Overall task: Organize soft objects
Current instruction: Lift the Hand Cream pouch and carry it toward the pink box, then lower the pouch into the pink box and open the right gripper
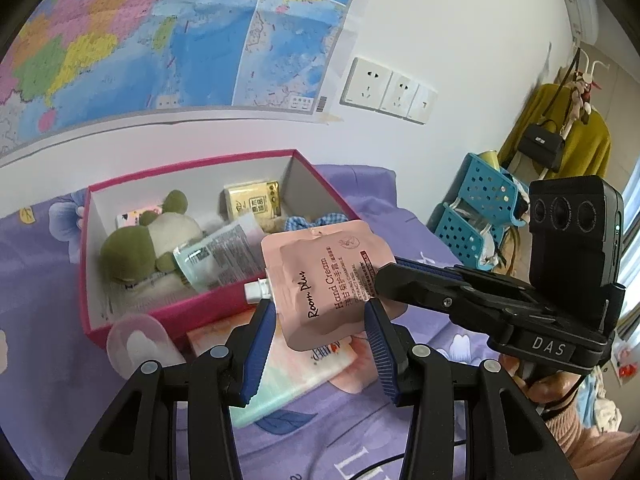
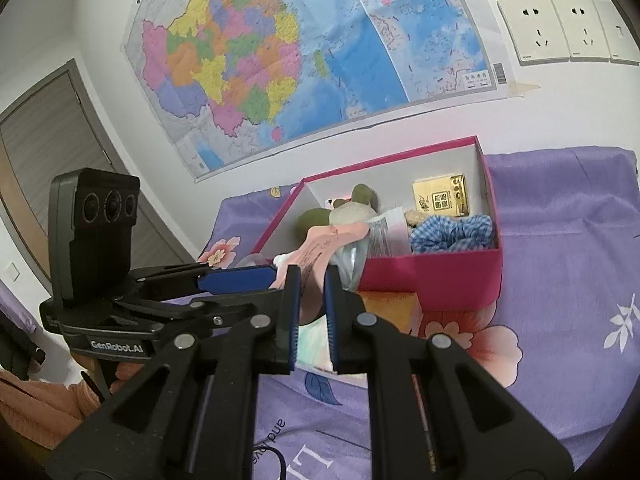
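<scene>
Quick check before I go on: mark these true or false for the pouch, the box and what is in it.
1. The right tongs are shut on the pink hand cream pouch. True.
2. The pouch already lies inside the pink box. False: it is held up in the tongs, not resting in the box.
3. A green plush toy lies in the box. True.
4. The blue checked scrunchie lies outside the box. False: it is inside, at the box's right end in the right wrist view.
</scene>
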### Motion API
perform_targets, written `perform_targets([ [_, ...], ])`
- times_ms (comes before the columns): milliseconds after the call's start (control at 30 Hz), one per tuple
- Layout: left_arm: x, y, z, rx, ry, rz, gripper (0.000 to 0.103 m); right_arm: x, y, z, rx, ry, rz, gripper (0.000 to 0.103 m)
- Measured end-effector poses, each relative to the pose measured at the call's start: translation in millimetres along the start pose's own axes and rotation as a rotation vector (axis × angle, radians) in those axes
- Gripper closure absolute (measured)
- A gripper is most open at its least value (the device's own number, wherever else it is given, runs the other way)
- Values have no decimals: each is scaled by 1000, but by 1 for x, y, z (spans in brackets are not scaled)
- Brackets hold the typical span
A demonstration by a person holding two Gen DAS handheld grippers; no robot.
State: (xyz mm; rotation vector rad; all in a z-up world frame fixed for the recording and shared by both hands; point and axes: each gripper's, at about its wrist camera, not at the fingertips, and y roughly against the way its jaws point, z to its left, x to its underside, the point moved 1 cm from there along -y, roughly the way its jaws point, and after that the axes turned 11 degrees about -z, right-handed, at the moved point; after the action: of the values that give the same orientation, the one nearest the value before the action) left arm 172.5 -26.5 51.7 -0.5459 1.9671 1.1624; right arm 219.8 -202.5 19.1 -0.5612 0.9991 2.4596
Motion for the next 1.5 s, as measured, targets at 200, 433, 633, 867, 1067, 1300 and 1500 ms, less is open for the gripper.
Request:
perform_targets([
  [200,-10,-7,3,-11,-13,-2,57,-8,-7,-4,7,-2,-7,89],
  [433,-18,-16,9,-23,-17,-2,57,-16,-15,-9,8,-7,-11,89],
  [633,-24,-24,7,-10,-37,8,72,-20,-24,-12,3,-12,-9,90],
  [867,-17,-35,7,3,-34,37,72,-17,-33,-15,3,-18,9,90],
  [1067,-7,-29,12,-9,-42,37,71,5,-14,-40,85,-66,34,75],
  [1300,2,-43,12,-71,-78,65,67,44,-11,-75,77,-263,102,61],
  [1500,0,-51,9,-68,-106,76,67,57,-19,-81,-5,-367,96,61],
])
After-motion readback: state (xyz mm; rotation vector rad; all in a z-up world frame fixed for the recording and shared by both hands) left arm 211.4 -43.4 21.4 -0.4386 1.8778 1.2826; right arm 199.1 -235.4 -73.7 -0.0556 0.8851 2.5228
